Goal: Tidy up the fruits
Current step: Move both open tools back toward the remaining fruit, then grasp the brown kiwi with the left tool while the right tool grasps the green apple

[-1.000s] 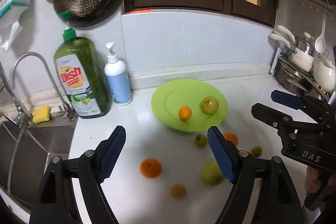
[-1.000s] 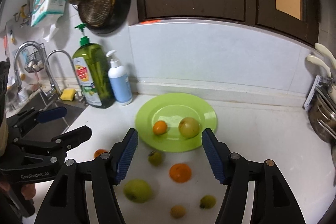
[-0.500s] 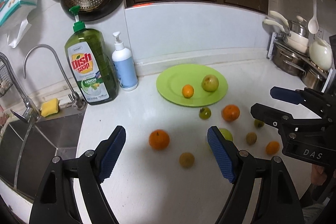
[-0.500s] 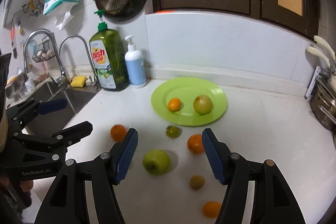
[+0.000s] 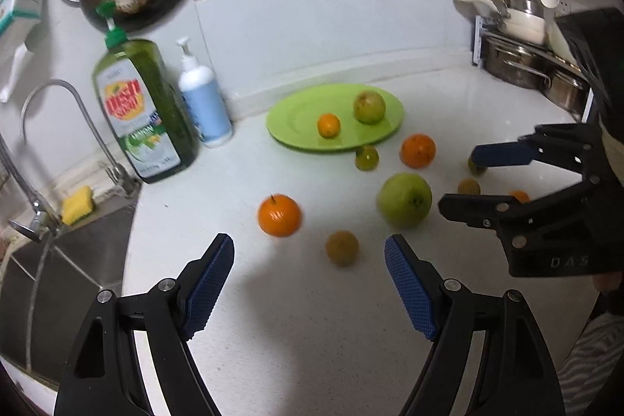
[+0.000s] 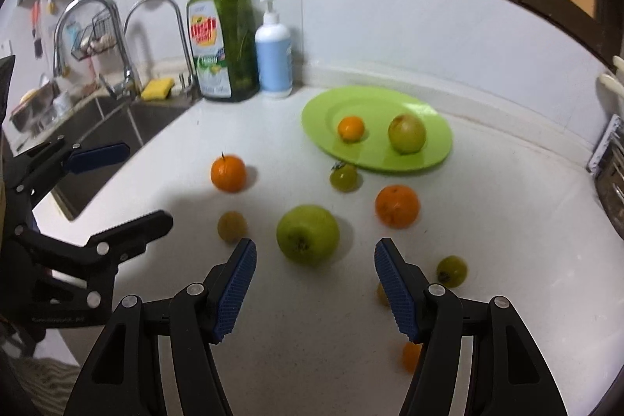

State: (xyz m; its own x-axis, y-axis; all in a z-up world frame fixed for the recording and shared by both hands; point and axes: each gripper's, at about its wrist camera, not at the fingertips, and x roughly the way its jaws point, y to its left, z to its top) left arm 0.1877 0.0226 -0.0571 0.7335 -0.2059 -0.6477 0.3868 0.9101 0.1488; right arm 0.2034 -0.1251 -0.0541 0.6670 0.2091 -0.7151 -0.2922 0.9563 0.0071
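We hold both tools spread and empty above the white desk. Nearest the left tool lies a small brownish fruit, then a stemmed orange. Nearest the right tool sits the big green apple. Only the right view shows a small orange half hidden behind its right finger, and a wire basket by the sink's taps. Only the left view shows the pots at far right. Farther back, the green plate carries a small orange and a yellowish apple.
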